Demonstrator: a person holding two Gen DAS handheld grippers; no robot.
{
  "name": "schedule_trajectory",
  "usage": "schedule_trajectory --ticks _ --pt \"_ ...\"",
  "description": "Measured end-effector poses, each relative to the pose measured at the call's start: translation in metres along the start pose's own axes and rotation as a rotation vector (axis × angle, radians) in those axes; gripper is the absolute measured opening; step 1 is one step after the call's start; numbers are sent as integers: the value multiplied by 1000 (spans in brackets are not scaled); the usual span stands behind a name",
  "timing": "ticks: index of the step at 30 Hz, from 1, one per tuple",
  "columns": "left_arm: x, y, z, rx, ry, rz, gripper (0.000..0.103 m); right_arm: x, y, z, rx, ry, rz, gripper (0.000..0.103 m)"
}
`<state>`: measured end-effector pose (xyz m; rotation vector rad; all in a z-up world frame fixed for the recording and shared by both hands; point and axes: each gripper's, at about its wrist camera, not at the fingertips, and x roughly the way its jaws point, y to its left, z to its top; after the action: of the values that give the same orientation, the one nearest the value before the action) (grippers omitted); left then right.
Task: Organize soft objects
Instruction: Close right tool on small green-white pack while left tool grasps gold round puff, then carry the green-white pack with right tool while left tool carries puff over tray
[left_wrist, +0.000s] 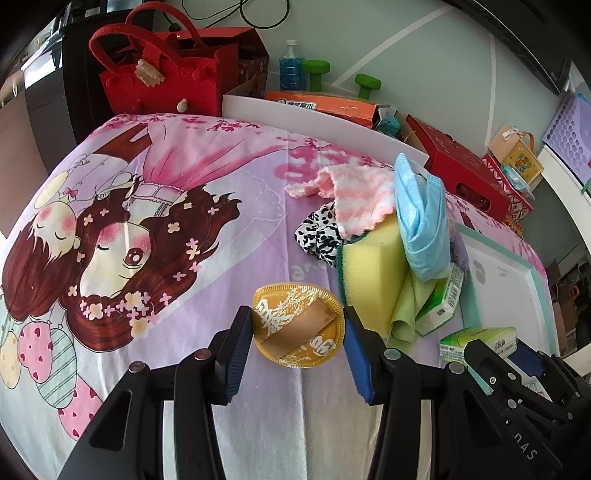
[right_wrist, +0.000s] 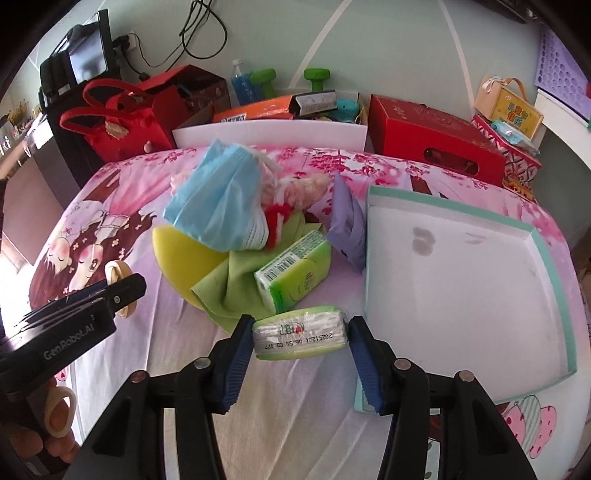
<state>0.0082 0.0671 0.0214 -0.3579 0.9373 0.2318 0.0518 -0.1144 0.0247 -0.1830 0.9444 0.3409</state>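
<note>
Tissue pack (right_wrist: 300, 334): clamped between right gripper (right_wrist: 300, 338) jaws, at 9 o'clock of white tray (right_wrist: 554, 295).
Powder puff (left_wrist: 298, 325): pinched by left gripper (left_wrist: 298, 334) jaws above bedsheet (left_wrist: 221, 258).

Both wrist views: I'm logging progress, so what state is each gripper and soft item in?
left gripper: shut on the gold puff
gold puff: held between the pads
right gripper: shut on the tissue pack
tissue pack: held, not yet in the tray
tray: empty
blue mask: crumpled atop the pile
</note>
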Motion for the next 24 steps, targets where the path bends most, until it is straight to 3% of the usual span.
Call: schedule_trajectory --ticks 15,19,24 --pt "-18 -32 2 86 -52 0 50 -34 -24 3 68 -89 10 55" --pt "-25 -53 5 139 -72 -8 50 -47 -47 5 126 -135 -8 55" --pt "-21 -90 4 221 -41 -53 50 -54 -86 4 216 -157 -86 55"
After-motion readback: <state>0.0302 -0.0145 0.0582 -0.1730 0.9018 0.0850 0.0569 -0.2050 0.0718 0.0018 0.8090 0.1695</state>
